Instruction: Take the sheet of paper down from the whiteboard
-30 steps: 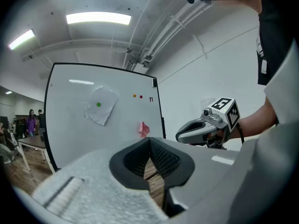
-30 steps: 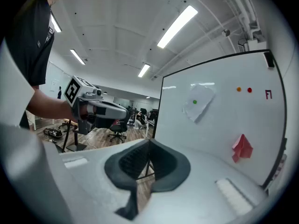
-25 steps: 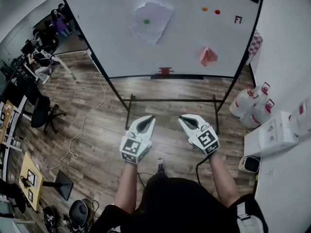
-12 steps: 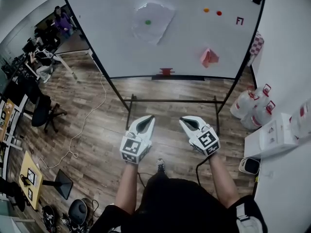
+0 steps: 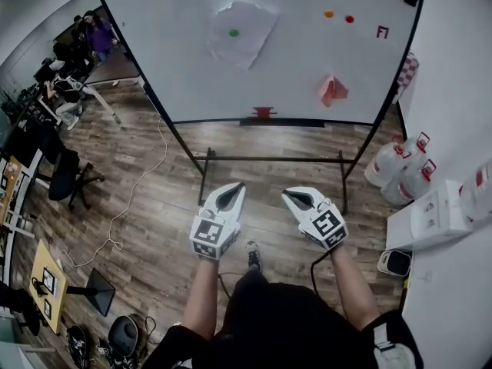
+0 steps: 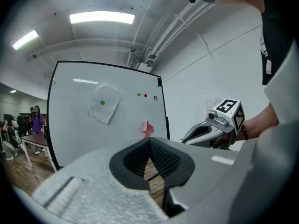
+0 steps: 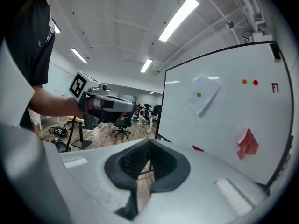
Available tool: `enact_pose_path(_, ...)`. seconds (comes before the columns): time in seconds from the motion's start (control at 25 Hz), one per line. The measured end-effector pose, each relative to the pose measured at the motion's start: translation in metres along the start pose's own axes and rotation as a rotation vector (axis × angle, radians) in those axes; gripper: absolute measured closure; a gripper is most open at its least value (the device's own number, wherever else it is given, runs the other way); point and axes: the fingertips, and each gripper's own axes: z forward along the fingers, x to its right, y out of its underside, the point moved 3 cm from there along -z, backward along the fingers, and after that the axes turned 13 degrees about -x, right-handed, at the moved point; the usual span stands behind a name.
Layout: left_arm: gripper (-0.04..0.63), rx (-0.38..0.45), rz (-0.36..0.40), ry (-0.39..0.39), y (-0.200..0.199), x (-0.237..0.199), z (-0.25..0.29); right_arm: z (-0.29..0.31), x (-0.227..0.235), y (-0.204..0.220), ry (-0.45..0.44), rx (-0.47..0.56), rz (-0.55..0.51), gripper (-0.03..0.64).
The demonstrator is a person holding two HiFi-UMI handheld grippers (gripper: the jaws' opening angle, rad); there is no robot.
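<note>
A crumpled white sheet of paper (image 5: pixel 241 31) hangs on the whiteboard (image 5: pixel 184 68), pinned by a green magnet (image 5: pixel 234 33). The same sheet of paper (image 6: pixel 104 107) shows in the left gripper view, and the sheet of paper (image 7: pixel 202 99) in the right gripper view. My left gripper (image 5: pixel 235 187) is shut and empty, well short of the board. Beside it my right gripper (image 5: pixel 289 194) is shut too, with nothing in it. Both are held side by side over the floor, pointing at the board.
On the whiteboard are a folded pink paper (image 5: pixel 332 90), an orange magnet (image 5: pixel 329 13), a red magnet (image 5: pixel 350 19) and a red eraser (image 5: pixel 263 113) on the tray. Water jugs (image 5: pixel 400 164) and a white box (image 5: pixel 427 215) stand at right. People and desks (image 5: pixel 69 68) are at left.
</note>
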Motion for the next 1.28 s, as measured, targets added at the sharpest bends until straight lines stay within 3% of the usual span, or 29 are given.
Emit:
enact_pose_path(0.64, 0.586, 0.018, 0.003, 0.038, -0.009, -0.086, 0.061, 0.071, 0.06, -0.024, 0.053, -0.019, 0.032, 0.614)
enact_pose_path(1.28, 0.586, -0.001, 0.009, 0.124, -0.01, -0.162, 0.13, 0.137, 0.125, -0.048, 0.126, -0.02, 0.109, 0.614)
